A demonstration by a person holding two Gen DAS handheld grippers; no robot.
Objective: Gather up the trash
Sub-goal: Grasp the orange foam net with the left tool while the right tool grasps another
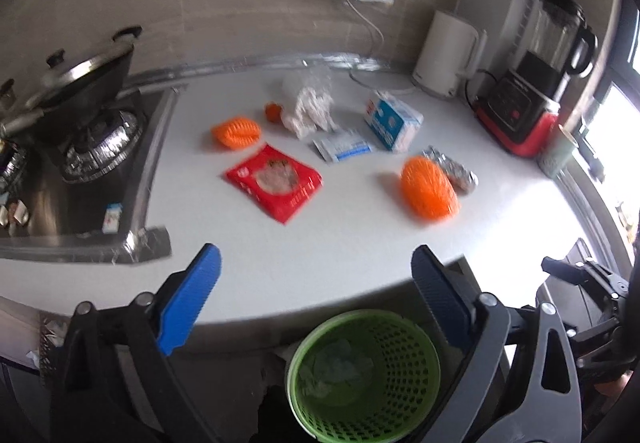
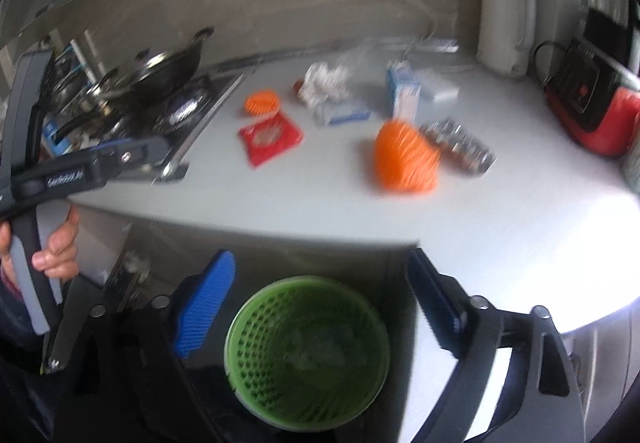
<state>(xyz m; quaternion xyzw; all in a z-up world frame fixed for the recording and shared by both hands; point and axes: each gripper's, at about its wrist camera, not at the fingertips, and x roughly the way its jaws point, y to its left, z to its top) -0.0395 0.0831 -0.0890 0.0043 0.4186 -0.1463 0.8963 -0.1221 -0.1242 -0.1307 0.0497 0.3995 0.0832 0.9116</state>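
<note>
Trash lies on the white counter (image 1: 360,235): a red snack packet (image 1: 273,181), a large orange net (image 1: 429,187), a small orange net (image 1: 236,132), a crumpled foil ball (image 1: 454,167), a crumpled clear bag (image 1: 310,107), a blue-white carton (image 1: 392,120) and a flat white-blue sachet (image 1: 343,148). A green perforated bin (image 1: 362,373) with some clear plastic inside stands on the floor below the counter edge. My left gripper (image 1: 316,263) is open and empty above the bin. My right gripper (image 2: 320,267) is open and empty, also over the bin (image 2: 307,349).
A gas stove with a lidded wok (image 1: 86,77) is on the left. A white kettle (image 1: 446,55) and a red-black blender (image 1: 532,83) stand at the back right. The left gripper's handle and the hand holding it (image 2: 56,179) show in the right wrist view.
</note>
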